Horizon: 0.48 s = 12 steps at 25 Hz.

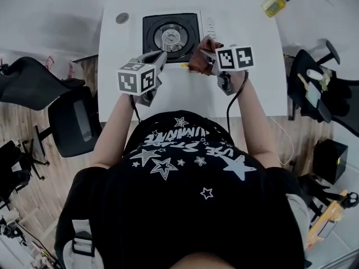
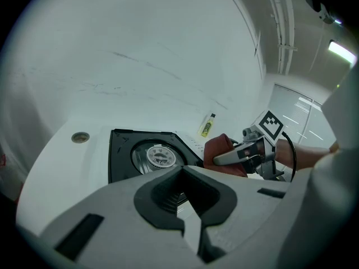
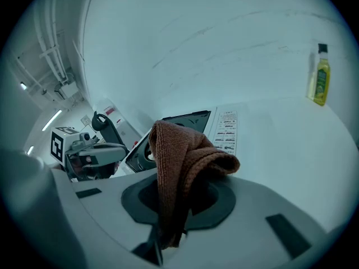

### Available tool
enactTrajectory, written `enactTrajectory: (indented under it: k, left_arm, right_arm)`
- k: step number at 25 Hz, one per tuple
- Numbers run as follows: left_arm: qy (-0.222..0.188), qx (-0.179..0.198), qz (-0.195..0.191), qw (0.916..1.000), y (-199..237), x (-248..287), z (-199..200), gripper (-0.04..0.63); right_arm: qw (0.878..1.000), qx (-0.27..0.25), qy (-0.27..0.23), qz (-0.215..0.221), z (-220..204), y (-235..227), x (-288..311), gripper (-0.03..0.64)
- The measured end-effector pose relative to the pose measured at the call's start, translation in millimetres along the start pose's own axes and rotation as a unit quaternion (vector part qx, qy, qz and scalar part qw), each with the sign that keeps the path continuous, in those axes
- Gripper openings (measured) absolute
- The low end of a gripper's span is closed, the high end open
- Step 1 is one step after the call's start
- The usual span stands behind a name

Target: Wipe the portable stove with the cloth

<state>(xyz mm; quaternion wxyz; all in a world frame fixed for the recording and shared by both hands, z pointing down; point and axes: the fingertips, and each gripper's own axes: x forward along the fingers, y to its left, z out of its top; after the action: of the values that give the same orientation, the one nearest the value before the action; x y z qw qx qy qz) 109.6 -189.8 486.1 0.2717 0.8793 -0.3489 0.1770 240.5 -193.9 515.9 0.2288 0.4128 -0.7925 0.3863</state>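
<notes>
— Right gripper (image 1: 212, 56) has its fingers clamped on the cloth (image 3: 179, 161), by the stove's (image 1: 171, 36) near-right corner. Left gripper's (image 1: 160, 58) fingers are together, empty.
— Loose bunch; I reckon rubbing could tug it free.

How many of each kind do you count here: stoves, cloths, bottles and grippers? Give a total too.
portable stove: 1
cloth, brown, held in a gripper: 1
yellow bottle: 1
grippers, the left gripper and the right gripper: 2
Total: 5

stove (image 3: 188, 118) half behind cloth (image 3: 179, 161), label print (image 3: 226, 131) illegible
</notes>
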Motion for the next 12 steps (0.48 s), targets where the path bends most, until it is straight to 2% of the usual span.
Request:
enactTrajectory:
  k: [12]
  left_arm:
    - [-0.007,-0.009,0.023,0.9997,-27,14,-8,0.005]
  right_arm:
    - [1.000,0.004,-0.014,0.010,-6,-35,-29,0.069]
